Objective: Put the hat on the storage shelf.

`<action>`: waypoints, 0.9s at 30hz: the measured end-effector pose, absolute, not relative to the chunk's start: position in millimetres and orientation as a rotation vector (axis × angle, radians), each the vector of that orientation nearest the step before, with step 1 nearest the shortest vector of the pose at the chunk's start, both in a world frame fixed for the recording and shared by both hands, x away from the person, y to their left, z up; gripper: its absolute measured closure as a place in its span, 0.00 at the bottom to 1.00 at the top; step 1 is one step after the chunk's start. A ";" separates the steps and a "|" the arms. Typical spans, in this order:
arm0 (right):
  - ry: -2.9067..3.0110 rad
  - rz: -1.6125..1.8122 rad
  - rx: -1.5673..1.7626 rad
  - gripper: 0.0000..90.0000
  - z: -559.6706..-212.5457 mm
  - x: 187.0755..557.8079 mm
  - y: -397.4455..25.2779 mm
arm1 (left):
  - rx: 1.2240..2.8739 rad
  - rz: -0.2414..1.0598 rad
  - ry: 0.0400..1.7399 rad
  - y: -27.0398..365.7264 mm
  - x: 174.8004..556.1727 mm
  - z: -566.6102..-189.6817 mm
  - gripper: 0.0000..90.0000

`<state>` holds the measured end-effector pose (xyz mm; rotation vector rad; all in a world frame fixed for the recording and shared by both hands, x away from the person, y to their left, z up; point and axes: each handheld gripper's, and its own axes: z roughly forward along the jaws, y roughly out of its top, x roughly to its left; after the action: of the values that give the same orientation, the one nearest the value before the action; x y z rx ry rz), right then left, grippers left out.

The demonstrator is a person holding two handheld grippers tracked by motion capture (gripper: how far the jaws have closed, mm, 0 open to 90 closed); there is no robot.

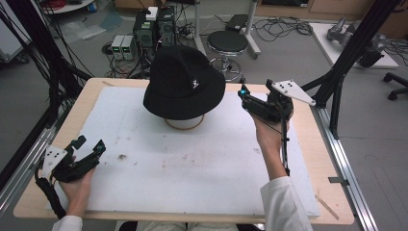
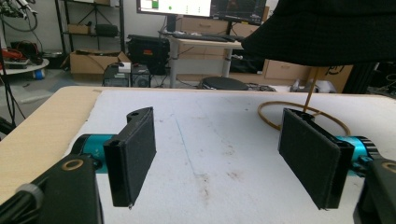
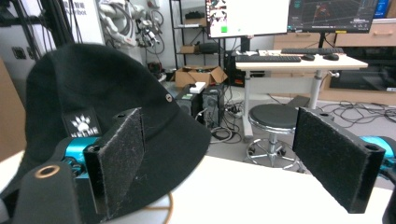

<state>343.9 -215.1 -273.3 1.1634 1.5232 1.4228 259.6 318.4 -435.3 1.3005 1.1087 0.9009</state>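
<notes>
Black fabric draws my eye first: a bucket hat [image 1: 184, 83] sits on a stand at the far middle of the white foam sheet [image 1: 192, 163] that covers the wooden table [image 1: 82, 98]. I take the hat as my landmark. A small white paw logo faces my side of its crown, and under its brim I see a tan ring base [image 1: 185, 124] lying flat on the foam.

My right gripper [image 1: 246, 96] hangs just to the right of the hat, close to the brim but not touching it, raised off the foam in the person's hand. In the right gripper view its two black padded jaws stand wide apart with nothing between them; the near-side jaw lies against the hat's dark cloth in the picture, yet I cannot tell any contact there, and the far-side jaw stands against the room beyond.

My left gripper [image 1: 89, 147] sits well apart from the hat, toward the near left corner of the foam, low over the sheet. In the left gripper view its jaws are also spread wide and empty, with bare, lightly stained foam between them. From there the hat's brim [image 2: 322, 37] shows up and to the right, with a thin wooden stem [image 2: 310, 95] dropping to the ring [image 2: 268, 119].
</notes>
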 end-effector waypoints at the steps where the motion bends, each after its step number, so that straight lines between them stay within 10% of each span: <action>1: 1.515 1.417 1.165 0.16 -275.5 342.8 -217.1 | 1.304 0.896 1.109 318.3 259.5 -435.5 0.31; 27: 1.588 1.343 1.267 0.14 -332.7 321.2 -247.7 | 1.301 0.894 1.113 318.9 258.2 -435.7 0.31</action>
<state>321.2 -247.7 -332.7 1.2666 1.5881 1.3427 258.2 318.9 -435.7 1.3008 1.1131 0.8938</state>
